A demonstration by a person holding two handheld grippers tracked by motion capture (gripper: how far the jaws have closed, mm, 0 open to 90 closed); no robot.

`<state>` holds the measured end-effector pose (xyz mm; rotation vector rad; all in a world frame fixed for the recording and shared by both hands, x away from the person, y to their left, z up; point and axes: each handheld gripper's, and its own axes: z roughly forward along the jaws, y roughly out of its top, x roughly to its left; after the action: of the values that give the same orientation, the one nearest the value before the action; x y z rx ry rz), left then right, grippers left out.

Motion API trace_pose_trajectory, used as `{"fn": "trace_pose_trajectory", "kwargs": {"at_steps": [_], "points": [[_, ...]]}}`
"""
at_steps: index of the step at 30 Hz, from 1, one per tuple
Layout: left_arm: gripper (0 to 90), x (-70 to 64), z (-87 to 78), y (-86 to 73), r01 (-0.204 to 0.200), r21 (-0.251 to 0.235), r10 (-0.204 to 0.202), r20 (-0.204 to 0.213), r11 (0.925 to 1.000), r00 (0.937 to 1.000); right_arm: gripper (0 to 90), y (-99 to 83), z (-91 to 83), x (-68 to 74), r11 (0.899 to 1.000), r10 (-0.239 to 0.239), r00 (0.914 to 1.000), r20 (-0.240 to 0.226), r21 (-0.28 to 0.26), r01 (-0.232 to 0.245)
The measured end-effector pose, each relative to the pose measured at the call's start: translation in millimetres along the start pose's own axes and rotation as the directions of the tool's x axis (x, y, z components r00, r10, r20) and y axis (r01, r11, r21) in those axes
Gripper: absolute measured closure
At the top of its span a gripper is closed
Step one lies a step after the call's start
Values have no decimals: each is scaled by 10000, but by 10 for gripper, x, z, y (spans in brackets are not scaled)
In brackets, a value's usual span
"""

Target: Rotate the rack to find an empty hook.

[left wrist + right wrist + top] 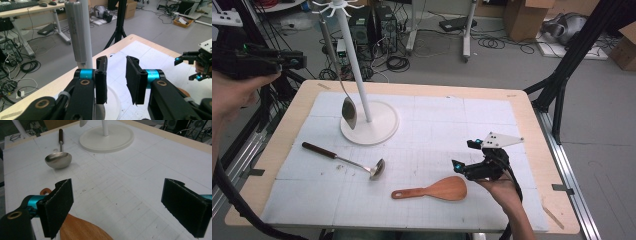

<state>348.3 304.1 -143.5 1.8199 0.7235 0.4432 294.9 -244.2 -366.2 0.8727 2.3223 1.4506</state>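
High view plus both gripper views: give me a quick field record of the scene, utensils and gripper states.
right gripper: open, empty, just above the paddle's blade
wooden paddle: flat on the mat, handle pointing left
ladle: lying on the mat, dark handle toward the left edge
hanging spoon: hung from the rack
rack: white, round base on the mat
left gripper: open, empty, raised off the table's left side
mat: white, gridded

Lab: floor cables (412,47), computer towers (372,25)
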Motion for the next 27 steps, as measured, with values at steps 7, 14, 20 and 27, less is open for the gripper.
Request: {"fn": "trace_pose_trajectory", "kwargs": {"at_steps": [7, 14, 20, 27], "points": [[665, -6, -17, -106, -32, 28, 32, 115, 10000, 9999, 98, 4, -5, -12, 10000, 49, 10000, 35, 1, -49], [606, -19, 13, -258, 52, 189, -54, 111, 9998, 9999, 98, -10, 16, -23, 10000, 69, 10000, 32, 72, -69], [558, -20, 14, -396, 138, 282, -142, 139, 9995, 9998, 98, -13, 2, -27, 10000, 38, 10000, 5, 34, -38], [520, -53, 32, -508, 145, 277, -149, 147, 9995, 9998, 98, -23, 5, -31, 10000, 31, 10000, 15, 68, -31]]}}
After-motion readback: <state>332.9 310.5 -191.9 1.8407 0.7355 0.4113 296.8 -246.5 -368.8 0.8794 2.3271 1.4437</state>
